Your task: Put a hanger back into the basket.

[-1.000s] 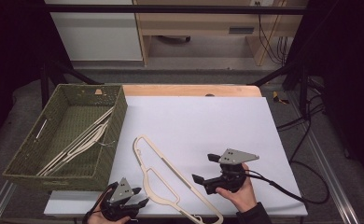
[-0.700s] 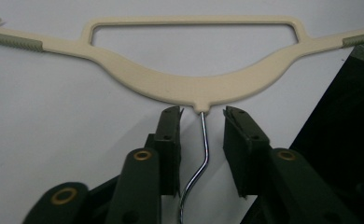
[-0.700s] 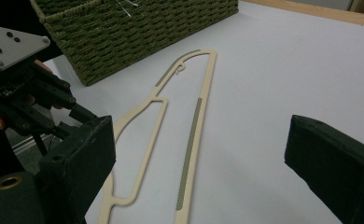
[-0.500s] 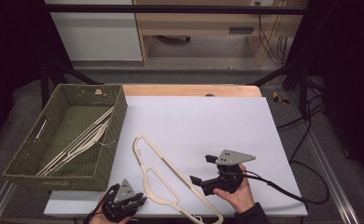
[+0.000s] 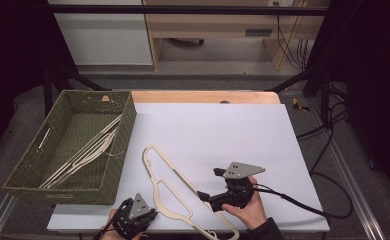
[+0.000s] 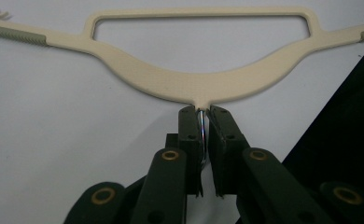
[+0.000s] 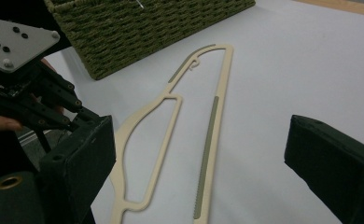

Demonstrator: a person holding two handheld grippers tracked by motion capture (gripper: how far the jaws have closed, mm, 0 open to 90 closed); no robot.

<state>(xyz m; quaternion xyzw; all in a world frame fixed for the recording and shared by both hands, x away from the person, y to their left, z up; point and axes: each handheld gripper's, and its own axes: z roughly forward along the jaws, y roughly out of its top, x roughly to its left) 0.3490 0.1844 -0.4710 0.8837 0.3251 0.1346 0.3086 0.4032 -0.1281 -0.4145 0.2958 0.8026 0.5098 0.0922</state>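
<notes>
A cream hanger (image 5: 169, 187) lies flat on the white table (image 5: 233, 130), running from the middle toward the near edge. My left gripper (image 5: 149, 213) is at the near left edge; in the left gripper view it (image 6: 200, 115) is shut on the metal hook (image 6: 201, 128) that sticks out of the hanger's neck (image 6: 194, 86). My right gripper (image 5: 210, 188) hovers just right of the hanger, held by a hand. In the right gripper view it (image 7: 206, 144) stands wide open, with the hanger (image 7: 171, 126) lying between and beyond its pads (image 7: 84, 156).
A green woven basket (image 5: 114, 167) stands on the left, with several cream hangers (image 5: 85, 152) inside; its wall (image 7: 147, 28) is close behind the loose hanger. A black cable (image 5: 303, 205) trails right from my right gripper. The table's far and right parts are bare white.
Both grippers have drifted slightly toward the near edge. The hanger has stayed where it lay.
</notes>
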